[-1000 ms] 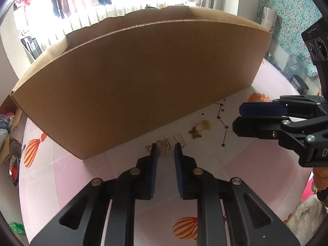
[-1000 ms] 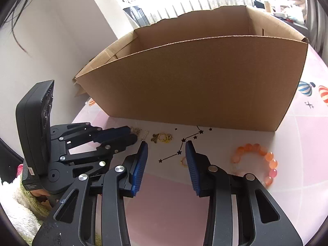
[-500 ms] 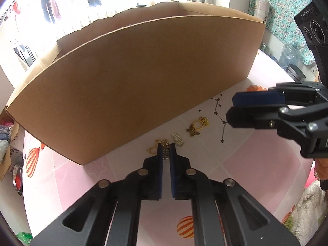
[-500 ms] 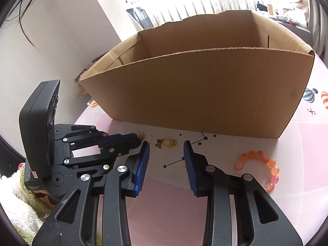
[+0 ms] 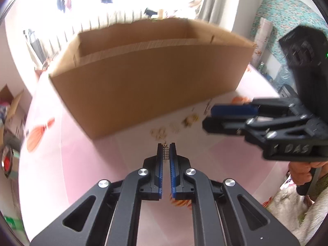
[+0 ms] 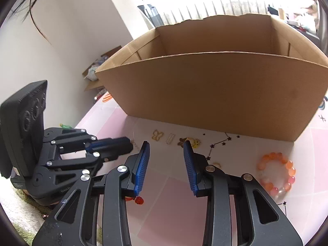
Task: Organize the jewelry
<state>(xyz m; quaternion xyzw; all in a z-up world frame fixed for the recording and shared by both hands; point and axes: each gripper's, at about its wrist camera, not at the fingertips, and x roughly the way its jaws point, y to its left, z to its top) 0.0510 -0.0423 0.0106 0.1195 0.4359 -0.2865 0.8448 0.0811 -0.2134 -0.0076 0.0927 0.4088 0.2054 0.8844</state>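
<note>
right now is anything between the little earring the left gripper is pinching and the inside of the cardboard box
Only the cardboard box's own near wall. The left gripper is shut on a small ladder-shaped earring, low in front of that wall, so the piece must clear the rim. The right gripper stands off to the side, open.

blurred: cardboard box (image 5: 147, 86), loose gold pieces (image 5: 174, 126) in left view | hidden: bead bracelet (image 5: 238, 99) partly behind right gripper (image 5: 207, 115) | cut off: box's right corner
</note>
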